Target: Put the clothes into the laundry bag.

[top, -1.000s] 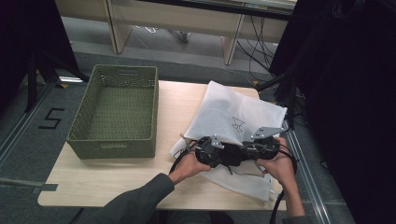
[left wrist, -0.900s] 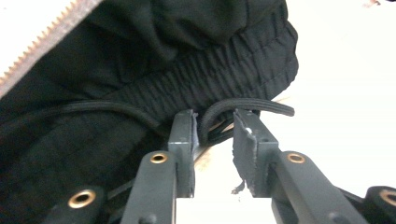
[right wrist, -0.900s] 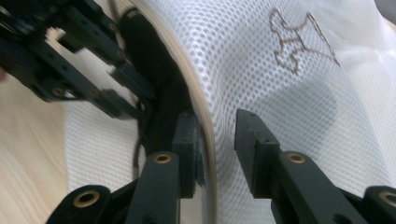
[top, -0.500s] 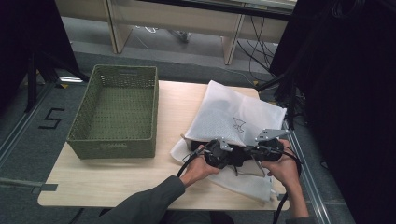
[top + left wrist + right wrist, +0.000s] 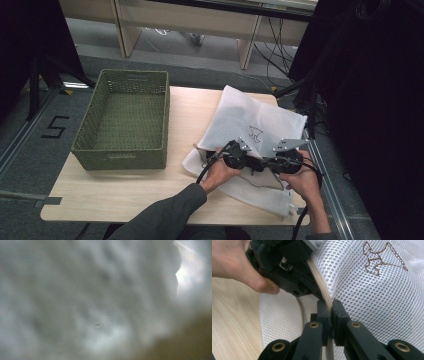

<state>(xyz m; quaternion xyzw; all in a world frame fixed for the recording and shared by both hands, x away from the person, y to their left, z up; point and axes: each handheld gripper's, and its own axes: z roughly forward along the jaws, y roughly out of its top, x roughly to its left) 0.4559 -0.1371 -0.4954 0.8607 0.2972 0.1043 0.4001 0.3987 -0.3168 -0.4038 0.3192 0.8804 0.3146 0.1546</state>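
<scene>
Near the table's [image 5: 150, 195] right edge, my right tongs [image 5: 329, 315] pinch the bag's [image 5: 250, 122] cord [image 5: 322, 291]; left tongs [image 5: 231, 156] pressed together, steadying mesh.

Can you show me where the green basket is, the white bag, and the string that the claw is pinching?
green basket [image 5: 161, 114], high view, on its right rim.
white bag [image 5: 235, 116], high view, on its upper cloth.
string [image 5: 320, 286], right gripper view, above the shut jaws.

white mesh bag [image 5: 250, 125] lying flat on table; beige drawstring [image 5: 325, 298] pulled taut
</scene>
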